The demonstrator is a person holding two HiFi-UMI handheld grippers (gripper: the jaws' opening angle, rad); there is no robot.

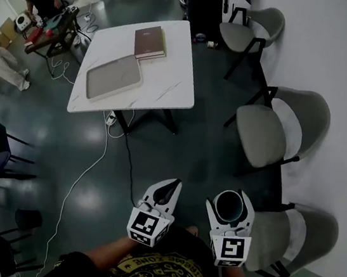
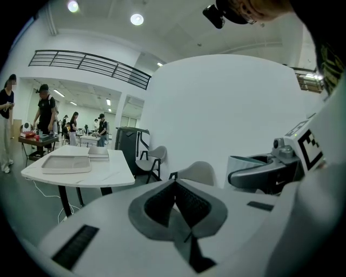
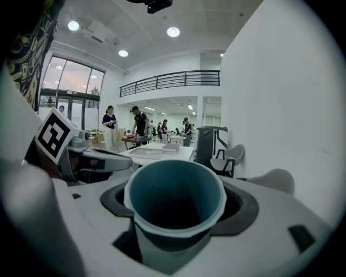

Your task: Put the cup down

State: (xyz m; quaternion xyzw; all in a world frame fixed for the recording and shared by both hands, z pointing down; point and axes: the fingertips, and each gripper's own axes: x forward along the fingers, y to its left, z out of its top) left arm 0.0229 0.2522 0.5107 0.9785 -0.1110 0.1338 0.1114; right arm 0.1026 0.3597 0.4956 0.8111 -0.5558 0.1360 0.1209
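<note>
Teal and thin-walled, the tapered cup with a pale rolled rim point(image 3: 175, 200) stood upright between the jaws of the right gripper point(image 1: 231, 202), which were spread wide and clamped on its wall below the rim. It was carried over the dark floor, well apart from any surface. The right gripper view showed its inside dark and, as far as could be told, empty, so it probably weighed little. Its wall looked likely to dent under a hard squeeze, and its smooth side likely to slide. The hold on the mid wall, with the wider rim above the jaws, seemed the safe one, and easing the jaws apart only once the base sat flat seemed wise. The left gripper point(image 1: 164, 194) hung just beside it on the left, its jaws together with nothing between them. The white marble-patterned worktop point(image 1: 171, 86) lay far ahead and to the left, with a flat grey tray point(image 1: 113, 76) on its near left part and a brown book point(image 1: 150, 42) at its far side. The bare strip along its right edge and near corner looked the best landing place, though close to the drop. Open floor led there; a white cable point(image 1: 93, 165) trailed on the left and grey padded chairs point(image 1: 260, 134) lined the right wall.
</note>
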